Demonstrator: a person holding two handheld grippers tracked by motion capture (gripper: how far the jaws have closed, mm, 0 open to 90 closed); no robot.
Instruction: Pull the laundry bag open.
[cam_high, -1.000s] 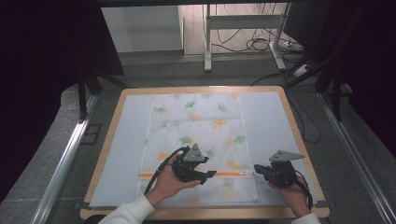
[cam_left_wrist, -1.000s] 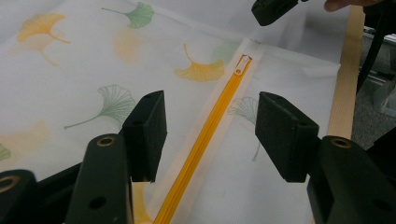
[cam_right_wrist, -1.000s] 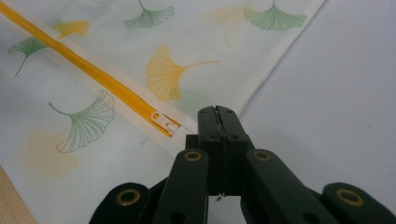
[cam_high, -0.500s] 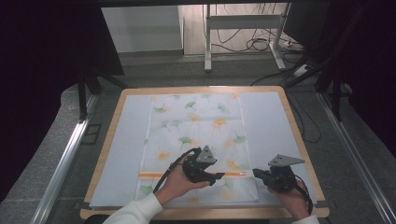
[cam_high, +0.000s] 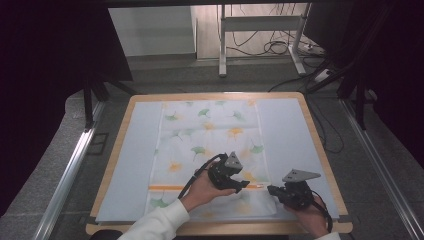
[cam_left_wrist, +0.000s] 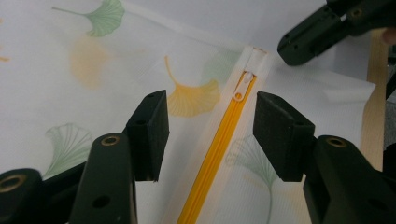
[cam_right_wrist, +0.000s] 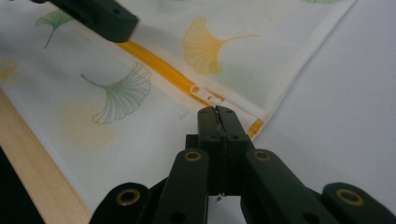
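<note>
The left gripper (cam_left_wrist: 210, 135) has its 2 jaws apart, having just closed a little, and the orange zipper (cam_left_wrist: 212, 158) of the leaf-printed fabric bag (cam_high: 210, 135) runs up between them without touching either pad. The white zipper pull (cam_left_wrist: 243, 86) lies just ahead of those jaws (near the bag's corner). The right gripper (cam_right_wrist: 217, 114) has its jaws pressed together at the bag's edge just beside the zipper's end; whether fabric is pinched between them I cannot tell. The bag lies flat on the table (cam_high: 320, 150).
</note>
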